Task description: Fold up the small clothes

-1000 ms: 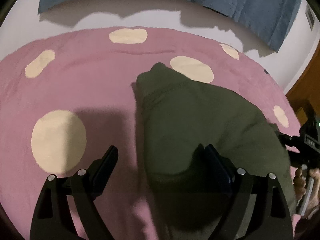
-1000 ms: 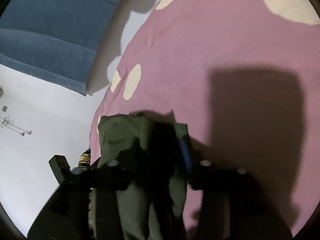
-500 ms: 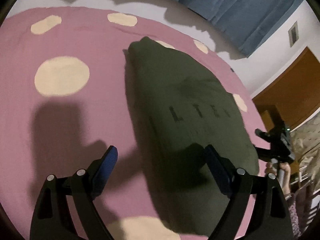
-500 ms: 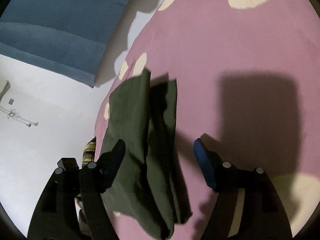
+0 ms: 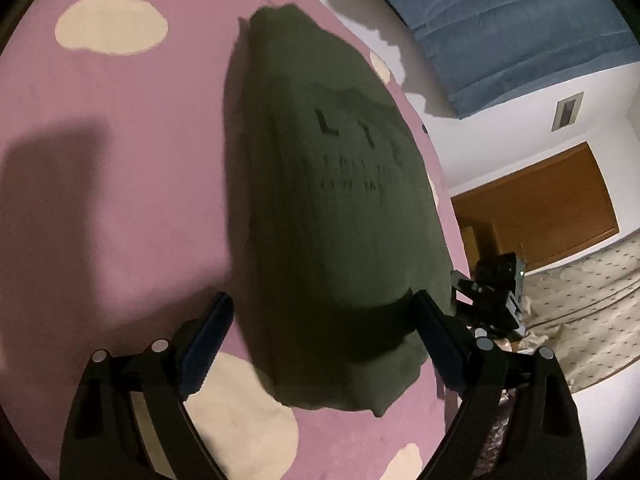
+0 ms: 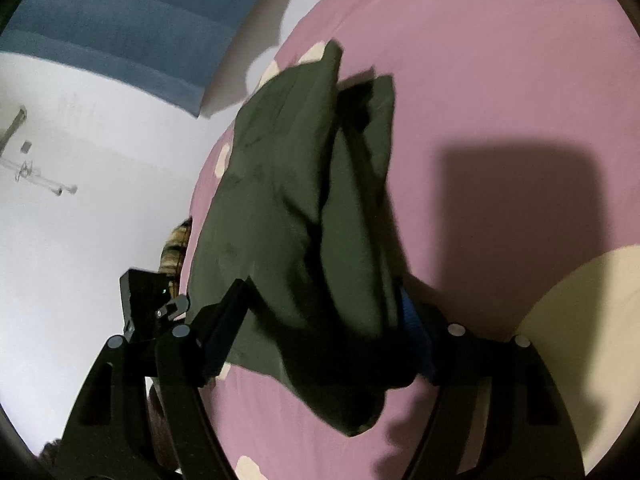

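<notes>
A dark green garment point(image 5: 332, 208) with black lettering lies folded on a pink bedspread point(image 5: 120, 168) with cream spots. My left gripper point(image 5: 320, 320) is open and empty, its fingers wide apart above the garment's near end. My right gripper point(image 6: 320, 328) is open too, over the garment's point(image 6: 288, 200) near edge, where the folded layers bulge. The right gripper also shows in the left wrist view point(image 5: 492, 296), at the garment's right side.
The bedspread's edge point(image 5: 440, 208) drops off just right of the garment. Beyond it are a white wall, blue curtains point(image 5: 500, 20), a wooden door point(image 5: 536, 208) and a patterned cloth point(image 5: 580, 312). The left gripper shows in the right wrist view point(image 6: 148, 300).
Both grippers have pulled back and up from the garment. The right gripper, shut or nearly shut on the cloth a second ago, has opened and let go. The garment now lies flat, folded.
</notes>
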`<state>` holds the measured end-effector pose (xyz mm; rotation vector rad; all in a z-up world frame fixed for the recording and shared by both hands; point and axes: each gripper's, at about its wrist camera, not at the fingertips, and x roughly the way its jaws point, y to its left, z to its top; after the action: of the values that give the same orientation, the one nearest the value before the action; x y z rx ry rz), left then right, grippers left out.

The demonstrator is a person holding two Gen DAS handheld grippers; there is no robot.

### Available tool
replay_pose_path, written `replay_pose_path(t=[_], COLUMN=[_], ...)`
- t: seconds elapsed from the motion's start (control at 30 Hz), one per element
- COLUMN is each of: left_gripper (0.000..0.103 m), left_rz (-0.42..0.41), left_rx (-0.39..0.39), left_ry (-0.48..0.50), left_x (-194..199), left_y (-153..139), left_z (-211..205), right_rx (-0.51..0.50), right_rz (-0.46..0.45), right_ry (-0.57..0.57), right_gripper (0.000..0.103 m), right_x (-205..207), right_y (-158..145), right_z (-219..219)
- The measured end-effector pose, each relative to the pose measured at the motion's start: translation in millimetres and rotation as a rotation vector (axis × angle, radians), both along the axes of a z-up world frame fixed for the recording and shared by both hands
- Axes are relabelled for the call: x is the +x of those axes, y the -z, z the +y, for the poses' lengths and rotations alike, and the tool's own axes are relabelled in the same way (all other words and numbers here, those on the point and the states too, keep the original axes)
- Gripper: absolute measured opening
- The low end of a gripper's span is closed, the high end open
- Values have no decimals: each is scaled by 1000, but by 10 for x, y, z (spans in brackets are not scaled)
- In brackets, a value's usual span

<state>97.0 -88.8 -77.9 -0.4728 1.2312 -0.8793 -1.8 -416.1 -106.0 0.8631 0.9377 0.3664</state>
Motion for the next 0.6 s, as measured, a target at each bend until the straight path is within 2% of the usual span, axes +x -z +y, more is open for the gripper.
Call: replay_pose_path(t=[0.17,0.2,0.23,0.27,0.3,0.33,0.4,0.5,0.6], left_gripper=[91,91,88,86,79,68,65,59,56], left_rz=[-49,-58,-69,-82,-95,-103,-97,-119,-96], left_rx=[22,31,43,61,77,79,91,120,113], left_ry=[25,28,29,26,28,42,45,61,74], left_x=[-63,-72,-68,-74,-93,-104,-100,-105,-63], left_y=[-24,-27,-34,-45,-60,-66,-61,-121,-163], left_z=[-97,-109,-135,-156,-169,-197,-230,-234,-198], right_rx=[-36,-39,-49,-68,-77,-80,-54,-16,-2], right_rz=[-7,-8,-5,1,6,10,14,12,-2], right_ry=[-24,-25,-24,-19,-16,-11,-14,0,18], right_gripper=[73,71,68,60,52,48,33,27,26], right_x=[-1,0,16,20,44,85,120,121,117], right_y=[-24,-24,-26,-18,-9,4,49,81,58], right_z=[109,115,125,132,148,168,168,187,250])
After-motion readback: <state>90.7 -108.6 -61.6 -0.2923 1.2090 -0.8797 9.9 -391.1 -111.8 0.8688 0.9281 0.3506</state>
